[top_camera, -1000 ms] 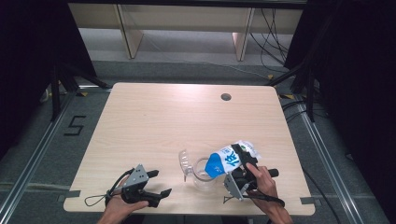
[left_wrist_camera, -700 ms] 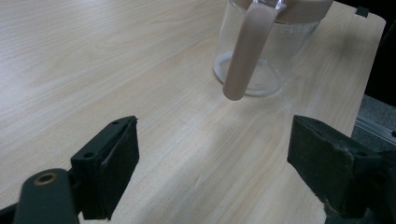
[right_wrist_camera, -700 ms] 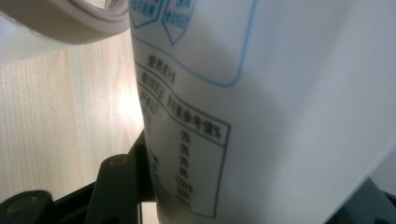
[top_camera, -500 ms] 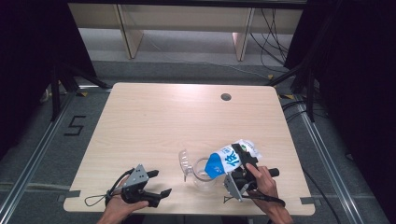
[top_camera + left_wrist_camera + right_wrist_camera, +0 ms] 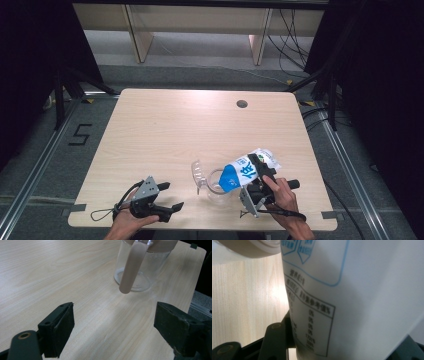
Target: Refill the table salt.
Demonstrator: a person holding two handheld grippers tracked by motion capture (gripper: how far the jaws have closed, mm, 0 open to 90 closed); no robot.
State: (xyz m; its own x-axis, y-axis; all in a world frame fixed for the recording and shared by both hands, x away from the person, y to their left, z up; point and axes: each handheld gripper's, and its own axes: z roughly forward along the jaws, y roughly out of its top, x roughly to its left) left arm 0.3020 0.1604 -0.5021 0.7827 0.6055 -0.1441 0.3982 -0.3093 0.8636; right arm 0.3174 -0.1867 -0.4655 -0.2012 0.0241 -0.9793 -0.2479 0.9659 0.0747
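1. Pouring is under way, by the look of it: the right gripper (image 5: 255, 176) has its jaws clamped on a blue-and-white carton (image 5: 245, 172), which lies tilted down to the left at lower centre-right of the high view, its top end over the mouth of a clear jug (image 5: 212, 181).
2. The jug stands upright on the table (image 5: 200, 125), near the front edge, just left of the carton. In the left gripper view it sits at upper centre, handle (image 5: 131, 267) facing the camera, with a pale band round its rim.
3. The left gripper (image 5: 167, 200) rests at lower left of the high view, jaws spread wide with nothing but bare table between them, well short of the jug. It has no part in the pour right now.
4. What's left, I'd judge: finish the pour, tip the carton upright and set it down.
5. Hard to tell:
   - whether any liquid is actually running, since no stream is clear;
   - how full the jug is; through the glass it looks nearly empty, but the wall is clear and glary;
   - the carton's spout, lost against the jug rim;
   - the small print on the carton (image 5: 352, 290) in the right gripper view, too blurred to read.
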